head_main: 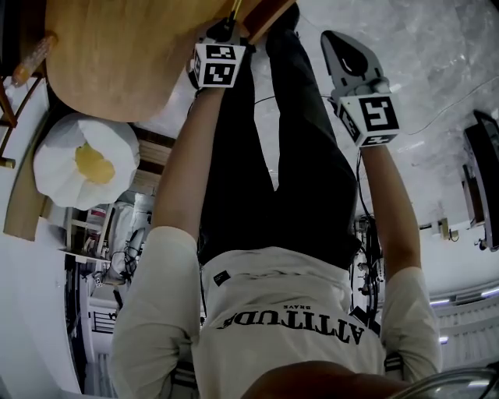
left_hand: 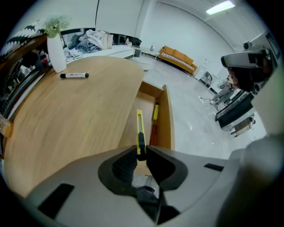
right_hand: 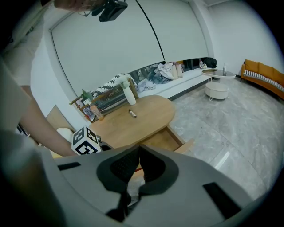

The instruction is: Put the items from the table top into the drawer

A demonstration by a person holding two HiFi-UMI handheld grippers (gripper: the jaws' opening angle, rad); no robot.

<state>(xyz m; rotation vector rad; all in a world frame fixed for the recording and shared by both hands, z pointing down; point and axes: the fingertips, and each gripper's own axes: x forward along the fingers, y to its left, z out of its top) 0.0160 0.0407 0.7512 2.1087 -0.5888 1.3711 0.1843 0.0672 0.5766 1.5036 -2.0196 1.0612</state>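
Observation:
My left gripper (left_hand: 140, 148) is shut on a yellow utility knife (left_hand: 140, 126), which sticks out past the fingertips over the open wooden drawer (left_hand: 165, 116). A yellow-and-red tool (left_hand: 154, 122) lies inside the drawer. On the oval wooden table (left_hand: 75, 115) lies a black marker (left_hand: 74, 75), near a white vase (left_hand: 56, 53). In the head view the left gripper (head_main: 232, 19) is at the table's edge with the knife (head_main: 235, 8). My right gripper (right_hand: 139, 147) hangs shut and empty, back from the table and above the floor; the head view also shows that right gripper (head_main: 331, 35).
A white round cushion (head_main: 86, 160) sits on the floor beside the table. An orange sofa (left_hand: 177, 57) and a round white side table (right_hand: 217, 86) stand farther off. A wooden rack (right_hand: 91, 106) borders the table's far side. Grey marble floor (right_hand: 230, 133) surrounds the drawer.

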